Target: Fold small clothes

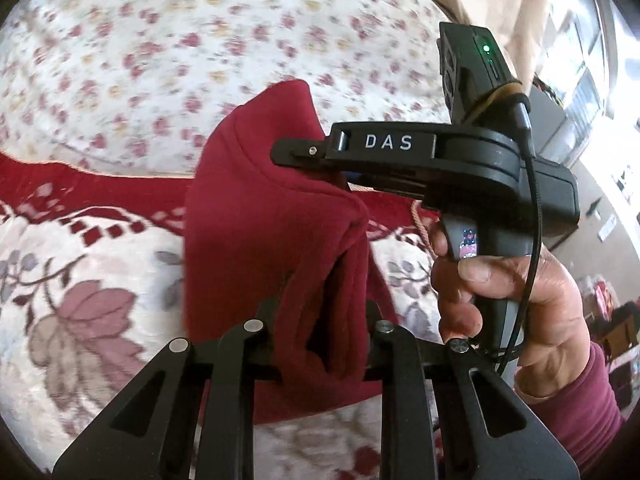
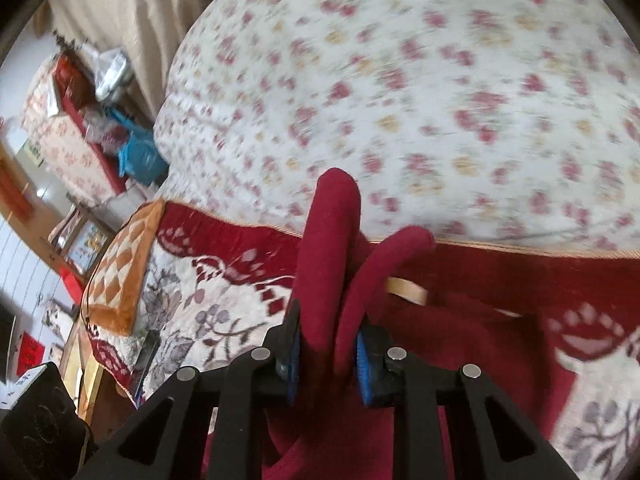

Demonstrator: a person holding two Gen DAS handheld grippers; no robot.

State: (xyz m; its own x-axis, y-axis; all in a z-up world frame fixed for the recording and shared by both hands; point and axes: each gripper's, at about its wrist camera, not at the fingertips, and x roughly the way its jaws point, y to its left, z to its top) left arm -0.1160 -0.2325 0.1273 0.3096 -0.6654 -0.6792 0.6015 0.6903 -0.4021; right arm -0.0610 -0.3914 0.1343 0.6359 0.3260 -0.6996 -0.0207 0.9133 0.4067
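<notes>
Both grippers pinch the red garment (image 1: 276, 216) above the floral blanket (image 1: 80, 280).

The left gripper (image 1: 320, 344) and right gripper (image 2: 326, 356), clamped on its folds, angle downward; a hand (image 1: 516, 304) grips the right handle.

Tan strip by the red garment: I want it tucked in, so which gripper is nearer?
Right. Right gripper clamps the red garment just short of the tan strip; left gripper clamps another fold, strip out of view there.

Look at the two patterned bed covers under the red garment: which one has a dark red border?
The near blanket, with large grey-mauve leaves and a dark red border. The far quilt is white with only small pink and yellow flowers. Both grippers clamp the red garment.
</notes>
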